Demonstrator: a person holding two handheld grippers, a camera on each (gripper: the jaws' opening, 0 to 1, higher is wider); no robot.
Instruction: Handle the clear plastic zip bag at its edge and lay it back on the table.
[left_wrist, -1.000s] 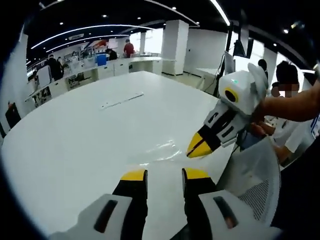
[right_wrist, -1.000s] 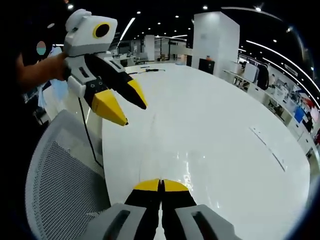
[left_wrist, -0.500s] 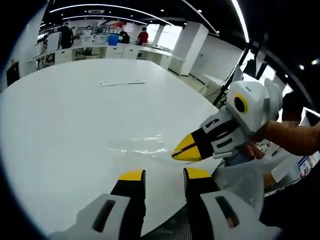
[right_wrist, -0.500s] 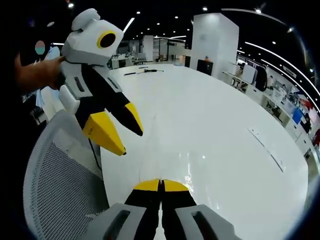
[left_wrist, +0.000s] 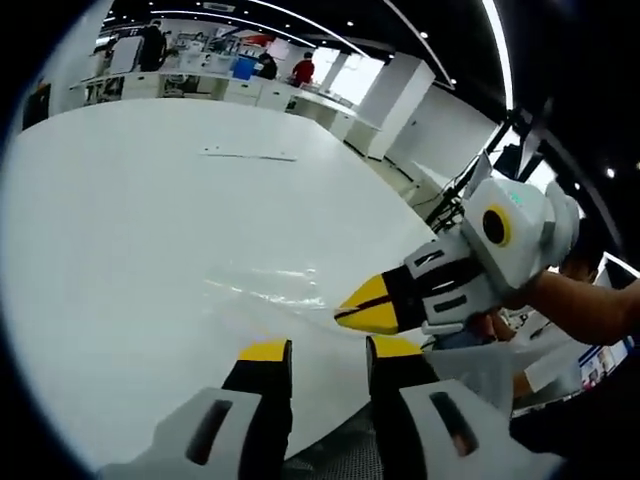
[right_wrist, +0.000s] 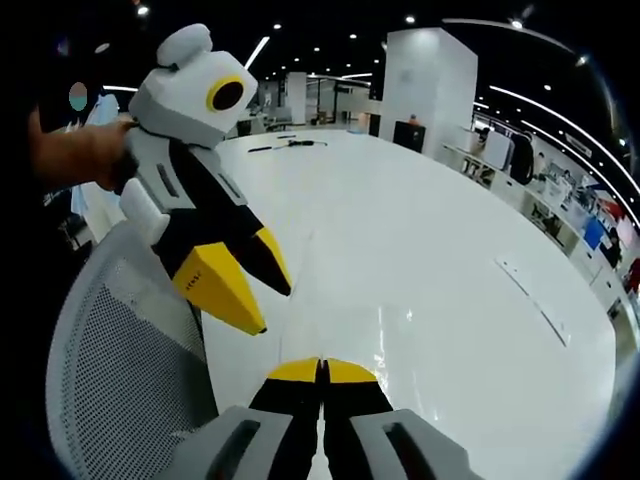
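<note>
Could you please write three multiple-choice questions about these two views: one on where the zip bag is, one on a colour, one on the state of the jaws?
1. Where does the clear zip bag lie?
A. On the white table
B. On the mesh chair
C. On the floor

2. What colour are the gripper tips?
A. Red
B. Yellow
C. Green

3. How do the jaws of the two grippers stand?
A. Both open
B. Both shut
C. Left gripper open, right gripper shut

Answers:
1 A, its shiny film lies flat on the tabletop near the edge.
2 B, the tips are yellow in both views.
3 C, the left gripper view shows a gap between its jaws; the right gripper's yellow tips meet.
</note>
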